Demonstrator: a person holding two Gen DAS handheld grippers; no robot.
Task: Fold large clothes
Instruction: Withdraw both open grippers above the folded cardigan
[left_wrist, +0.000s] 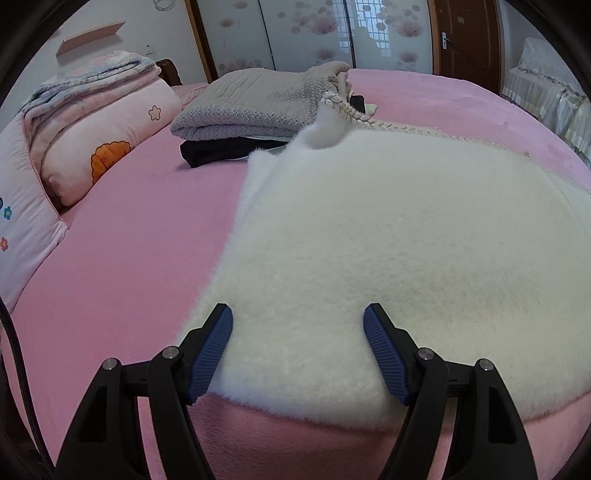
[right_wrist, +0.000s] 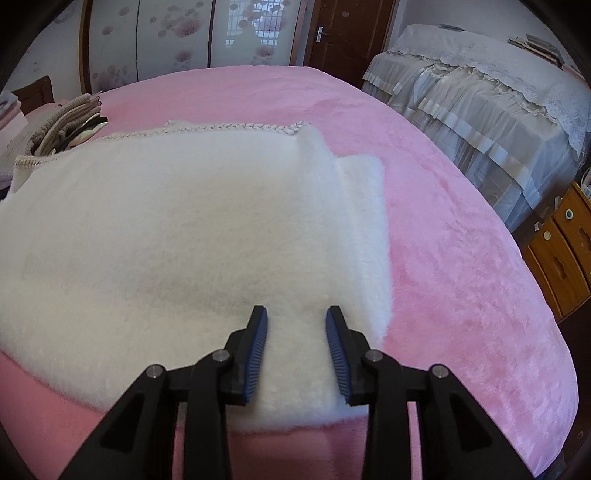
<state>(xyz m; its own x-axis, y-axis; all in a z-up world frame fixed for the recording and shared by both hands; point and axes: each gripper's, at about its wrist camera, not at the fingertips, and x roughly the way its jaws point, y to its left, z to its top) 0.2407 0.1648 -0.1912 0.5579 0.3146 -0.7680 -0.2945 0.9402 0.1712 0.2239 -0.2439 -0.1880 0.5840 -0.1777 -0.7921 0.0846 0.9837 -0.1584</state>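
Fluffy white garment (left_wrist: 369, 240) spread flat on plush pink bedcover (left_wrist: 129, 240), braided trim at far edge, left gripper (left_wrist: 297, 314) held wide above near hem, nothing gripped, right gripper (right_wrist: 295, 314) narrower, pads apart, nothing clasped, grey knit stack (left_wrist: 251, 103) beyond.

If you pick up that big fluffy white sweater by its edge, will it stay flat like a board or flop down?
It will probably flop. The fluffy white garment with the braided trim lies limp on the pink bed cover, following its curve. Its thick pile suggests some weight, so the rest may drag. The fuzzy surface looks grippy rather than slippery for the left gripper and right gripper.

Left tongs (left_wrist: 297, 314) gape wide; right tongs (right_wrist: 296, 314) narrower.
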